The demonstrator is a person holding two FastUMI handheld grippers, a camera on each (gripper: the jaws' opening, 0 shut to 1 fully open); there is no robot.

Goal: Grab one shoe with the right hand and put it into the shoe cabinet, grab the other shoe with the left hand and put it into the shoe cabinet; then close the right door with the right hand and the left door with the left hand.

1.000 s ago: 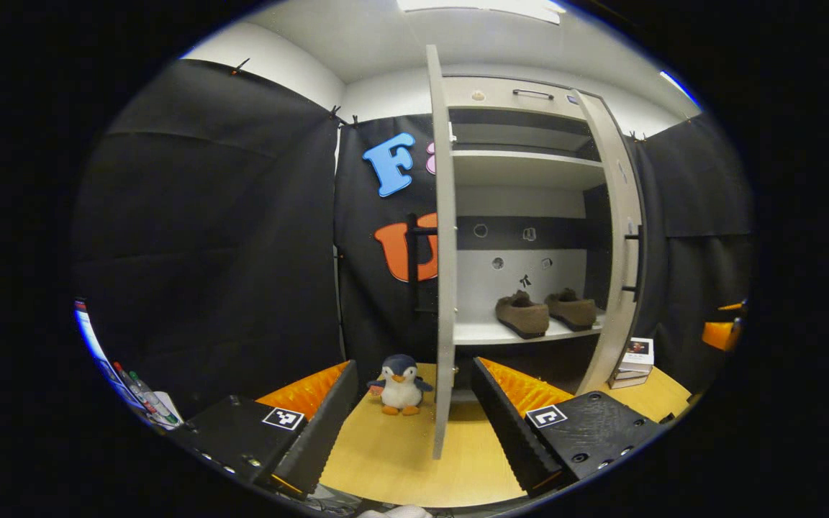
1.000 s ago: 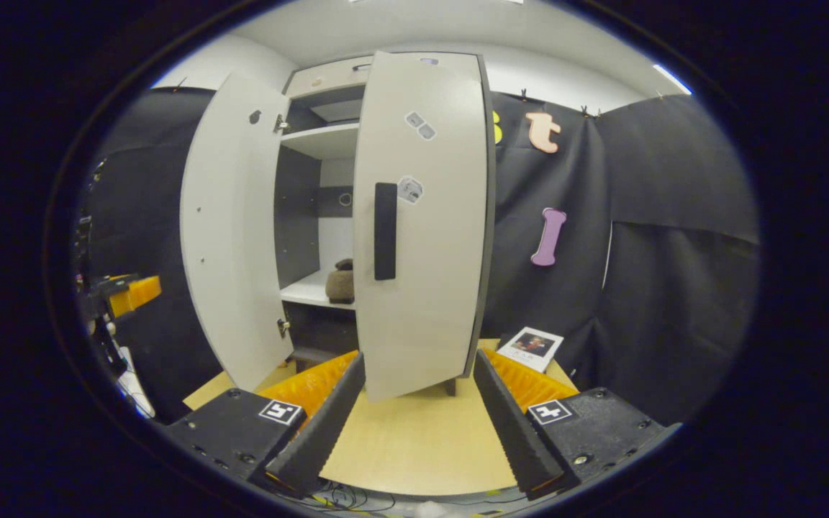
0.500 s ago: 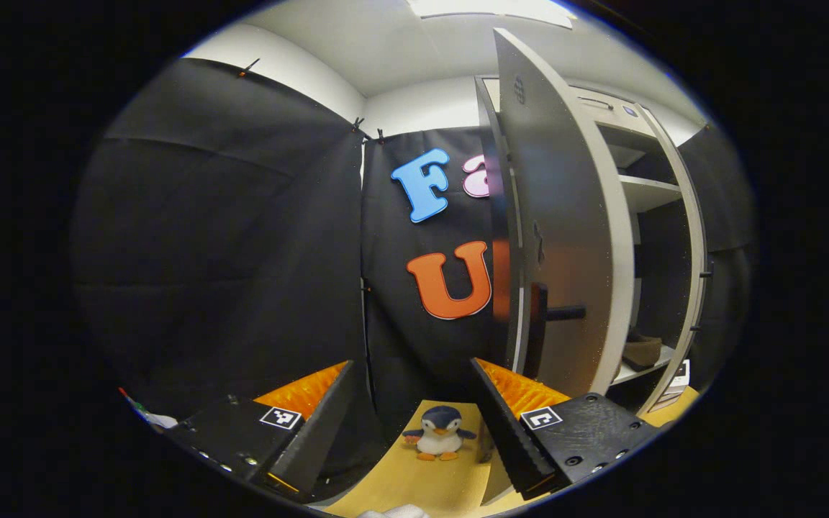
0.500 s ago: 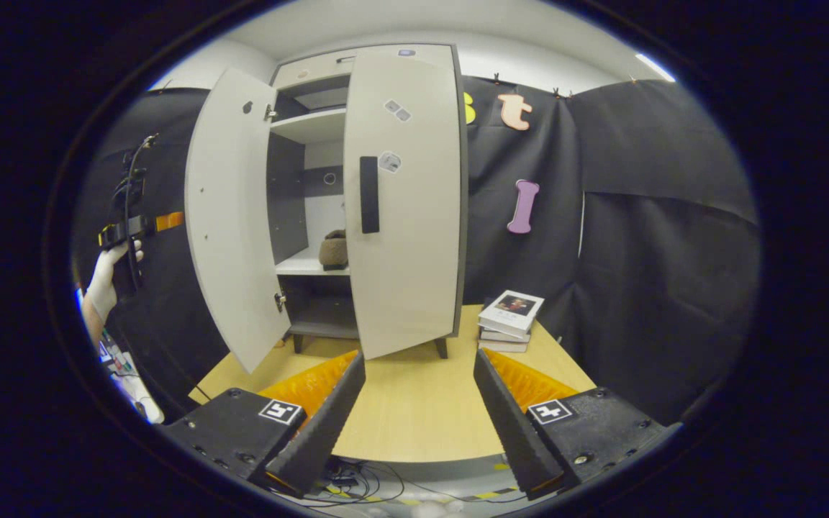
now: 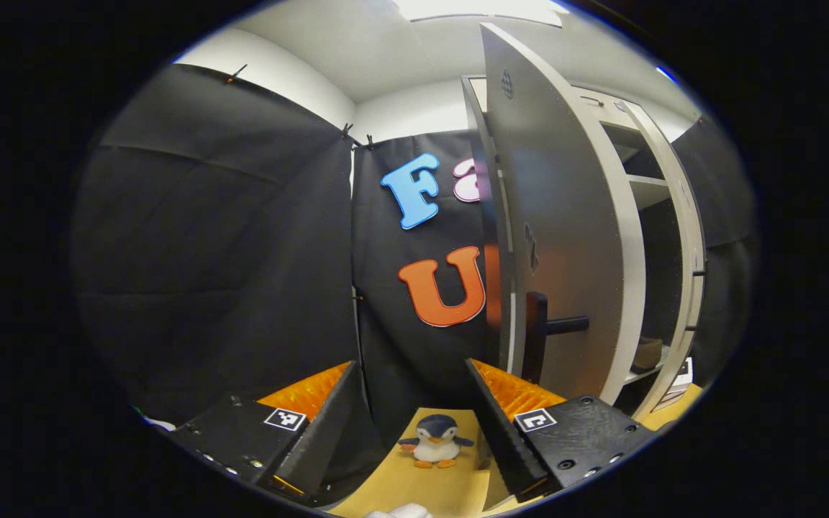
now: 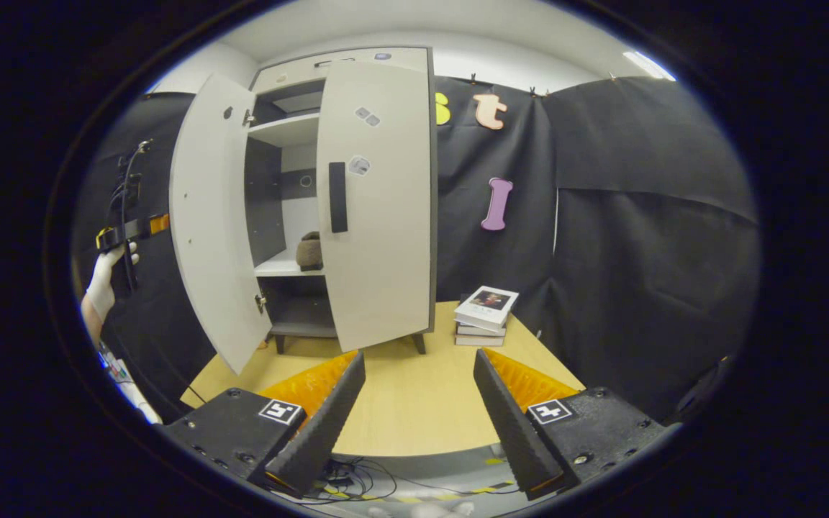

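Nearest the lens in the left gripper view, the left gripper [image 5: 411,421] is sitting with its fingers apart and nothing between them, the penguin toy [image 5: 435,440] lying on the table [image 5: 450,489] just beyond. A second ago this camera was looking edge-on at the left door [image 5: 565,237] with both shoes plain on the shelf; now it is facing the door's outer side at about two o'clock, the handle [image 5: 538,334] just past the right finger. That swing to the door's outer side is pointing, I judge, to the last step — pushing the left door shut.

The right gripper [image 6: 418,410] is likewise standing open and empty over the table, and its cabinet has been shrinking and sliding toward eleven o'clock: the hand is backing off, its right door [image 6: 378,201] looking nearly shut.

Farther in, a shoe [image 6: 309,252] is resting on the shelf [image 6: 281,267] in the gap between the doors. The right gripper view is also giving the gloved hand [image 6: 103,284] holding the left gripper at nine o'clock and the books [image 6: 485,315] beside the shoe cabinet [image 6: 299,72] — while the left gripper view is offering the handle close up.
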